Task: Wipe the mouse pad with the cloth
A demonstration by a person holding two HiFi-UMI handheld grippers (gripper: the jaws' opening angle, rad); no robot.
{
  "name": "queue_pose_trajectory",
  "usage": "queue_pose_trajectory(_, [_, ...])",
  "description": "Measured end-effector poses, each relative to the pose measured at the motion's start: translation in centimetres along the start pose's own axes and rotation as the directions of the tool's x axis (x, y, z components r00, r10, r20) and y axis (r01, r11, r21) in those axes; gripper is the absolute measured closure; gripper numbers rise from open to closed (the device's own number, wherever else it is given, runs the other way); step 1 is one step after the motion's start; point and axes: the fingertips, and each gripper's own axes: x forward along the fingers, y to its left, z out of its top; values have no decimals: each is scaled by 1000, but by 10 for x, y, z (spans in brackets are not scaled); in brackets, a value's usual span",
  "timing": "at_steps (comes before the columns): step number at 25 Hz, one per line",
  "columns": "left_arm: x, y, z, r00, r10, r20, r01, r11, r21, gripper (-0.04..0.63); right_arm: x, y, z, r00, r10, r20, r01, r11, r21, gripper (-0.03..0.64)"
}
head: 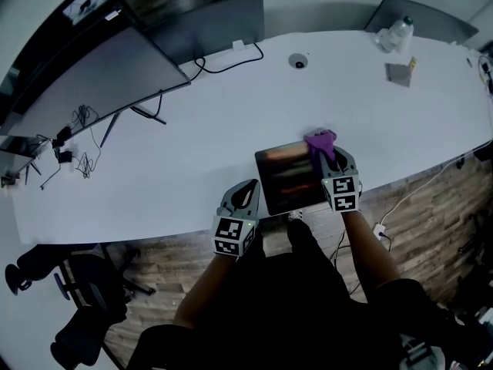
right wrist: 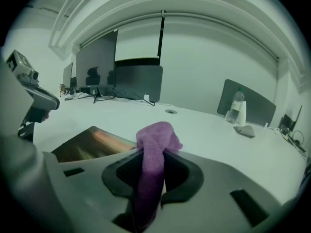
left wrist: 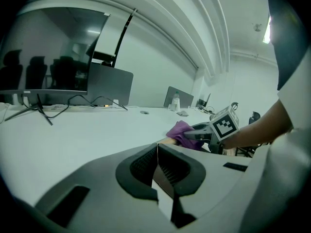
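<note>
A dark, glossy mouse pad (head: 289, 177) lies near the front edge of the white table (head: 192, 137). My right gripper (head: 337, 163) is shut on a purple cloth (head: 320, 142), which hangs over the pad's far right corner. In the right gripper view the cloth (right wrist: 151, 161) bunches up between the jaws, with the mouse pad (right wrist: 92, 145) to the left. My left gripper (head: 246, 195) rests at the pad's front left, jaws shut on nothing. From the left gripper view I see the cloth (left wrist: 182, 132) and the right gripper (left wrist: 206, 132) beyond the pad's edge.
A monitor (head: 100, 72) on a stand with loose cables (head: 77, 141) fills the left of the table. A water bottle (head: 397, 31) and a small grey item (head: 399, 73) sit at the far right. A cable port (head: 298, 61) lies in the far middle. Office chairs stand behind the table.
</note>
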Motion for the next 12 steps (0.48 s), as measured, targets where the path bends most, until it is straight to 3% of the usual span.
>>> queue_pose_trajectory(12, [-10, -7, -9, 1000, 2, 0, -2, 1000, -15, 572, -23, -1, 17, 999, -14, 36, 13, 1000, 16, 523])
